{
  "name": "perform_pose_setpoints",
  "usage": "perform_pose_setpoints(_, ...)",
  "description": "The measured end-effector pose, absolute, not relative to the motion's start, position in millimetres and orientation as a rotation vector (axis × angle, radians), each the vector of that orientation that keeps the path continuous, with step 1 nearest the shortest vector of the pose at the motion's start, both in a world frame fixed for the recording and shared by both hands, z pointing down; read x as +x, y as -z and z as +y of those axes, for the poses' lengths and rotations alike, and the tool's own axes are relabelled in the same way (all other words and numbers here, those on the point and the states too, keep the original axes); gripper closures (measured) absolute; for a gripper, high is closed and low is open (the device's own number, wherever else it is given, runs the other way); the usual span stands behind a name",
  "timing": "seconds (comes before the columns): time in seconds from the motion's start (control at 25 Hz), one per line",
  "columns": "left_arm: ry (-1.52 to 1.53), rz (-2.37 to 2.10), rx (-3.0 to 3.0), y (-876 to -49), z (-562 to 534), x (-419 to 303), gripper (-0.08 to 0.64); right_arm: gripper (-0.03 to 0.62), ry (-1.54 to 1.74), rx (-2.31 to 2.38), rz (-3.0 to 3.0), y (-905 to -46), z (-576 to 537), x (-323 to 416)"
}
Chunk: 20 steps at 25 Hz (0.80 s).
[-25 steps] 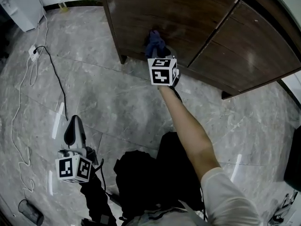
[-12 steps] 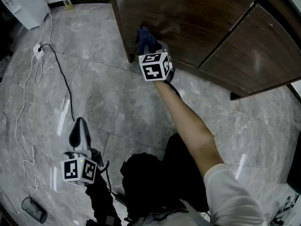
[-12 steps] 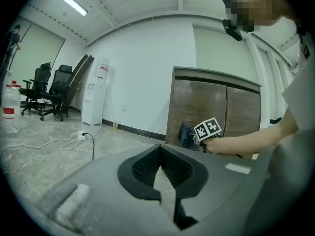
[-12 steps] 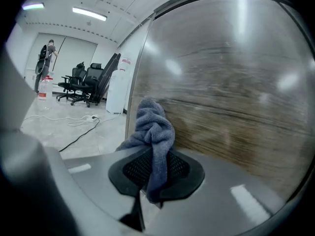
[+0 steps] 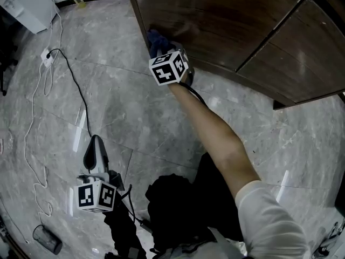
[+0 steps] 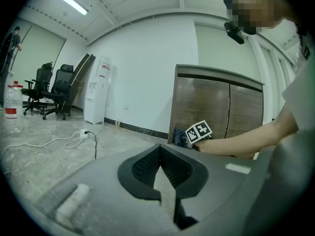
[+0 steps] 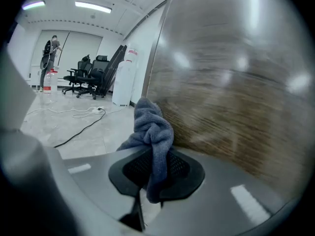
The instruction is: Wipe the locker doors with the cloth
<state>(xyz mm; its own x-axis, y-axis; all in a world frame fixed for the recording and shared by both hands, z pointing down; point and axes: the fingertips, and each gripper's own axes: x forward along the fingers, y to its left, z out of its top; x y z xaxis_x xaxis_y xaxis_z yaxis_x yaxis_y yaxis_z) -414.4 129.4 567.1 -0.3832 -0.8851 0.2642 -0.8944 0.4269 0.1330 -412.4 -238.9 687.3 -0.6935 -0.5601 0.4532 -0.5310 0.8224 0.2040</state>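
2 doors show on this locker. How much of the wiping would you call done?

Hard to put a share on it. The cloth (image 7: 152,127) is against the left door (image 5: 215,15), low down and close to that door's left edge. The wood shows sheen and glare but no clear line between wiped and unwiped.

And the right door (image 5: 302,53)?

It is well apart from the cloth, so I judge it is yet to be reached, along with most of the left door's upper part.

Who has the cloth?

The right gripper (image 7: 156,168) is clamped on it, with a bunched knot sticking out past the tips and a tail hanging down between the jaws.

Is the other hand helping?

No. The left gripper (image 6: 158,168) hangs low over the floor (image 5: 118,107) by the person's side, its jaws closed together with nothing in them.
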Motion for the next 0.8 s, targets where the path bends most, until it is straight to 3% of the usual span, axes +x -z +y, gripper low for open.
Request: perform_pose_setpoints(0.8, -0.067, -2.377, 1.621, -558, 113, -395, 0.561, 0.551, -0.023, 0.96, -2.395, -718, -267, -294)
